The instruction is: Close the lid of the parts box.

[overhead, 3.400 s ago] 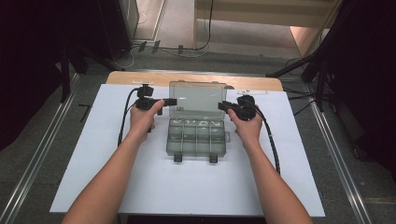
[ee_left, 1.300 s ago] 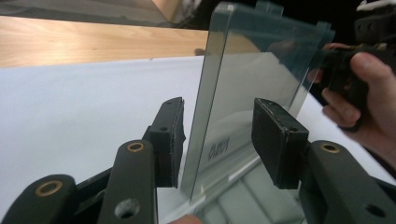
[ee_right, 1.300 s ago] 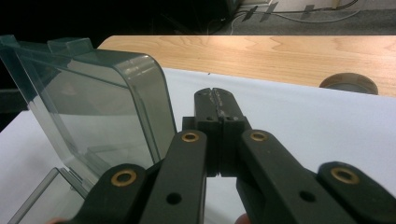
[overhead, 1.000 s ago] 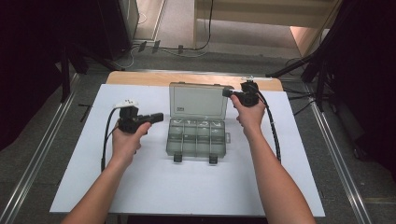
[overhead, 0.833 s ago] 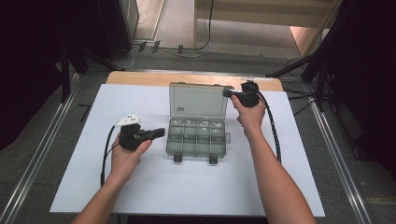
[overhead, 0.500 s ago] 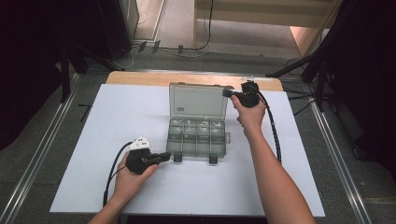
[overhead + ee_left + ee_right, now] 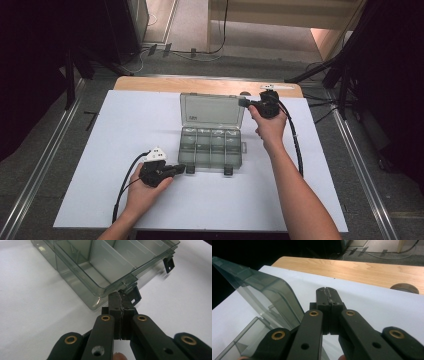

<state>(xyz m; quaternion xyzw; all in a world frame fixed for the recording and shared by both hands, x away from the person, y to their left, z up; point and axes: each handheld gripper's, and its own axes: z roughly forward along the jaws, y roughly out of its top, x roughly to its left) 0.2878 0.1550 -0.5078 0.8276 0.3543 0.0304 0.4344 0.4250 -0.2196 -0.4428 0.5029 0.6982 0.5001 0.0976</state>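
Here, clear smoky plastic compartment box (image 7: pixel 212 145), lid (image 7: pixel 212 108) upright, both black tongs clenched empty, left tongs (image 7: pixel 120 305) at latch.

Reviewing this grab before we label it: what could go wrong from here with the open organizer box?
1. The lid stands upright with the shut right gripper at its top corner; a slip could let it drop shut or overbend the hinge.
2. The shut left gripper is at the front-left latch of the light, empty box; a push there may slide it across the smooth white sheet instead of steadying it.
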